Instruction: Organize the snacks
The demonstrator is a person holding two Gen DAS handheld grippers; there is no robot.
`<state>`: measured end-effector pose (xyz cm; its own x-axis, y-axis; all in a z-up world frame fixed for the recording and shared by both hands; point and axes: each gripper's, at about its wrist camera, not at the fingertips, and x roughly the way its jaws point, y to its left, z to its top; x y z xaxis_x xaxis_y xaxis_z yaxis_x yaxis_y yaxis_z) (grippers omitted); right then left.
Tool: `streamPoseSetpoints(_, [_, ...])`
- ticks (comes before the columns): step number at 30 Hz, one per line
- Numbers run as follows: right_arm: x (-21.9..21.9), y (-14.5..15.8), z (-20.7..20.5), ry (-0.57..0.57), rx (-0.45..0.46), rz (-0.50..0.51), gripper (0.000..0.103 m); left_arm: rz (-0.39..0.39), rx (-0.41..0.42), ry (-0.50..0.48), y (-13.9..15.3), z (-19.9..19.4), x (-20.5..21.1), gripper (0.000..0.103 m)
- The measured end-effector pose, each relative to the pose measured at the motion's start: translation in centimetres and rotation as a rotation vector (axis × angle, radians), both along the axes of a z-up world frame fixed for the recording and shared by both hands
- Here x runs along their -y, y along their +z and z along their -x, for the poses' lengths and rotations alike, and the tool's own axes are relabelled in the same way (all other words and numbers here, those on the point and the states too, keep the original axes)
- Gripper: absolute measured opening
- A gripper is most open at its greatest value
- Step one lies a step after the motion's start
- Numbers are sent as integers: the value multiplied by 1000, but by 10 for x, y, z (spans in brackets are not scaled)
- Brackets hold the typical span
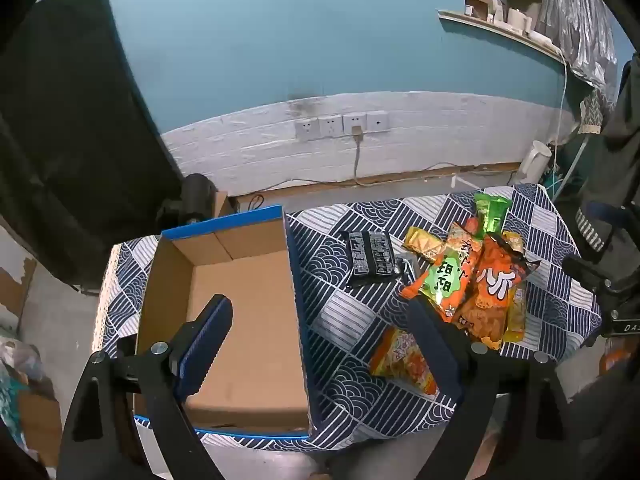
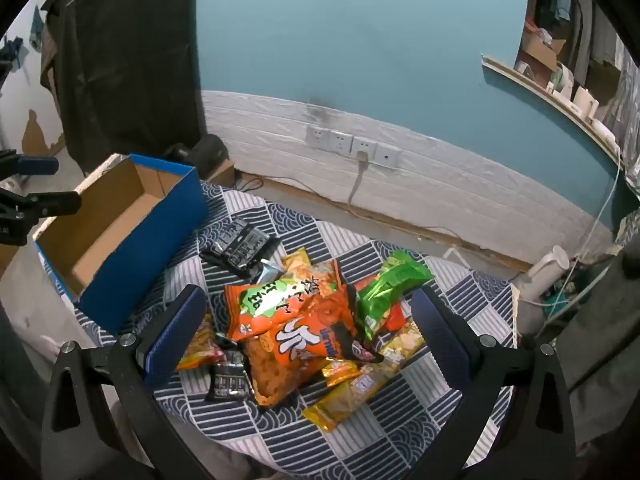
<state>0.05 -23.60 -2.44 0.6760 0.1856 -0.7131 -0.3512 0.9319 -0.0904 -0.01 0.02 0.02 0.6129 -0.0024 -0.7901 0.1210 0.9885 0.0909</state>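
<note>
Both our grippers, left (image 1: 320,344) and right (image 2: 312,336), gape empty; light, crinkly orange bag (image 2: 296,344) atop the pile near the table's middle wants an edge pinch.

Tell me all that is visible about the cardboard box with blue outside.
The box is an open, lidless rectangular carton: blue outer walls, plain brown cardboard inside, folded flaps showing at the far end. It looks empty. It stands upright on the patterned tablecloth at the table's left side, apart from the snack pile. The left gripper hovers open over its right wall; nothing grips it.
</note>
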Motion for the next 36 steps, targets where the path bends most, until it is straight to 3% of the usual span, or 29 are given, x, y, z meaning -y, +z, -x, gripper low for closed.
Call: streamPoseSetpoints(36, [5, 1, 1, -9, -10, 13, 100, 13, -25, -47, -3, 3, 14, 90])
